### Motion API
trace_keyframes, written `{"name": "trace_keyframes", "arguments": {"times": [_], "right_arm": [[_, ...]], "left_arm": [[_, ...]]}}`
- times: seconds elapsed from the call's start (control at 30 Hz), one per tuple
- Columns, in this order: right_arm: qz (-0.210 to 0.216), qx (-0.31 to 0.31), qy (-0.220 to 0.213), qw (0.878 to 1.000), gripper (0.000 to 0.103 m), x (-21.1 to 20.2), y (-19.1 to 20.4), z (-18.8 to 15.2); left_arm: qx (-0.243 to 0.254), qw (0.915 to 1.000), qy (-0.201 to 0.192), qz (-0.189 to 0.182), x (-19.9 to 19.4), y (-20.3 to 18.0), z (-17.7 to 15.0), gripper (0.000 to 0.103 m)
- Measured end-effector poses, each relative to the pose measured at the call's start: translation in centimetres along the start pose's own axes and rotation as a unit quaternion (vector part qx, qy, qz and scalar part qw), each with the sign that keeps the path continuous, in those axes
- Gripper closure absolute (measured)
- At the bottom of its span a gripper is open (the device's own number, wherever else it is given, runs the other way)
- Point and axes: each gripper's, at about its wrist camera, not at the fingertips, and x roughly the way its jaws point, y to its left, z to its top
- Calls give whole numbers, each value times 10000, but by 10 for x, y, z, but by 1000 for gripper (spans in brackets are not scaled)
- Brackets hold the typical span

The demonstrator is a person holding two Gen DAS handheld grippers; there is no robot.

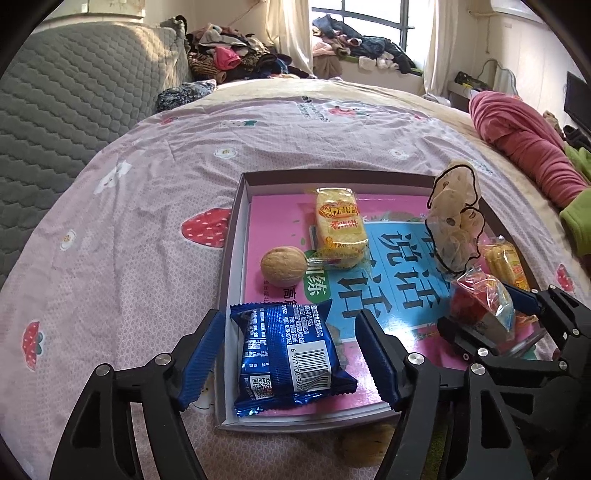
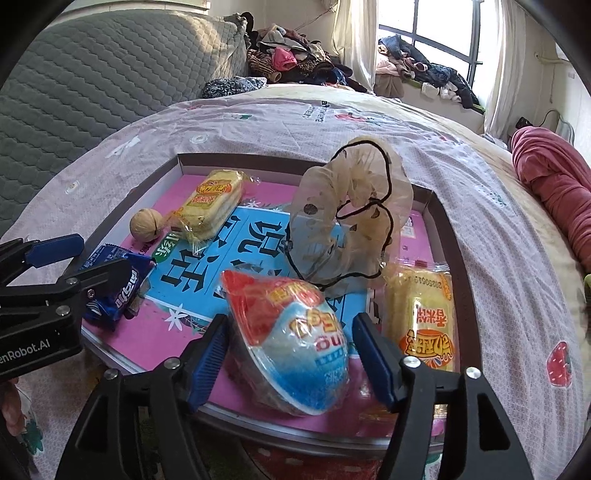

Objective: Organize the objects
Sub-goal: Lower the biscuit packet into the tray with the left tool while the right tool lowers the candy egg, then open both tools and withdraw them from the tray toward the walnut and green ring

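Home bedroom, bed [image 1: 147,206], curtained window [image 1: 373,14], clothes piles [image 1: 236,55]

A pink sheet [image 1: 147,177] printed with red strawberries and white flowers is seen, a pink-and-blue tray [image 1: 236,229], a shiny blue packet [image 1: 288,354], yellow-orange cake wrappers [image 1: 340,229], a tan walnut [image 1: 283,266], and a grey quilted cover [image 1: 74,96].

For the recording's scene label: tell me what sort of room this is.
Most likely a bedroom in a home. A bed with a pink strawberry-print sheet fills the view, clothes are piled at its far end, and a curtained window stands beyond.
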Motion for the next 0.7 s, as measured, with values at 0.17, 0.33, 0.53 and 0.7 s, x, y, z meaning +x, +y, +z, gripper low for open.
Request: {"name": "trace_keyframes", "arguments": {"times": [0.17, 0.33, 0.53, 0.7], "right_arm": [[-16, -28, -90, 10000, 31, -7, 2, 3], [-47, -39, -176, 9998, 27, -15, 3, 5], [-186, -36, -270, 9995, 22, -25, 1, 9], [-347, -17, -439, 9984, 15, -39, 0, 11]], "left_arm": [[-16, 10000, -48, -32, -7, 1, 1, 24], [-29, 9999, -104, -26, -11, 2, 3, 21], [-98, 9999, -51, -70, -13, 5, 3, 20], [-79, 9998, -119, -172, -24, 3, 4, 19]]}}
